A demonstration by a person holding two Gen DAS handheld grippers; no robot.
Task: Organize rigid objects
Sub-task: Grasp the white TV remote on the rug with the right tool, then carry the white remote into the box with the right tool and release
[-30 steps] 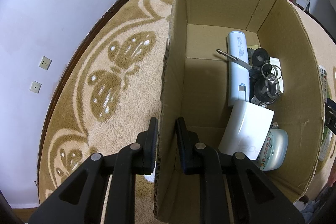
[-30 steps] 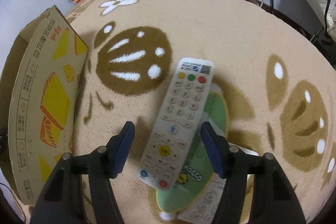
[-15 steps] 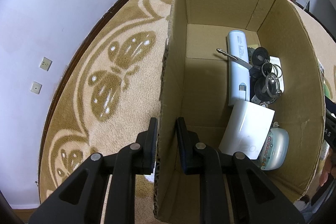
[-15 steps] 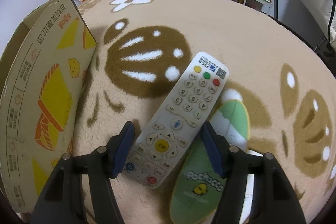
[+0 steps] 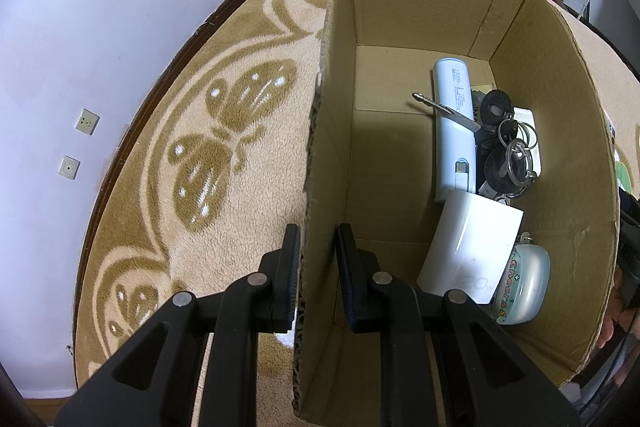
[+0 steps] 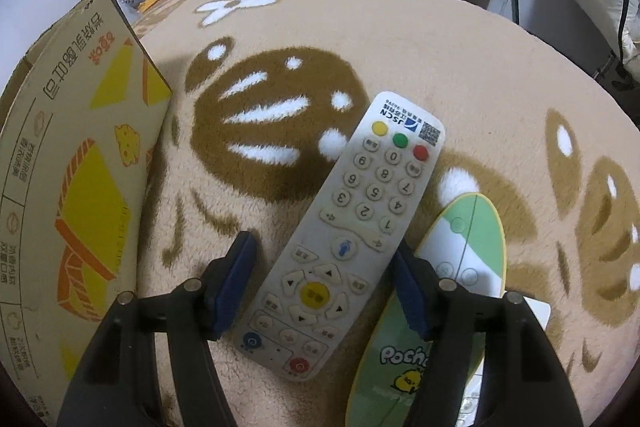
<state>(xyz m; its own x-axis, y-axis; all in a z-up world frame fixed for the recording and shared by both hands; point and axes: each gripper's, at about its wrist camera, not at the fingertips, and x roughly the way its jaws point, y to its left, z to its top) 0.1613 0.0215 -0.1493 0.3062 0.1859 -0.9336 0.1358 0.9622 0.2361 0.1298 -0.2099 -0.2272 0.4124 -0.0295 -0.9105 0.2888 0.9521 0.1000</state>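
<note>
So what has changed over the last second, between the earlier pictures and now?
The right gripper came down around the remote, now angled between its closing jaws, not yet gripped. The left gripper stays clamped on the cardboard box wall; the box's contents are unmoved.

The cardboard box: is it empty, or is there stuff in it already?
Not empty. The cardboard box already holds a power bank, keys, a white charger and a small case.

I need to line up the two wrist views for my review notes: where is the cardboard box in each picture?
Left wrist: the cardboard box fills the centre and right, open top toward the camera; the left gripper is shut on its near-left wall.
Right wrist: only its printed outer side shows, at the left edge.
Shared landmark: the beige and brown rug under the box in both views.
</note>
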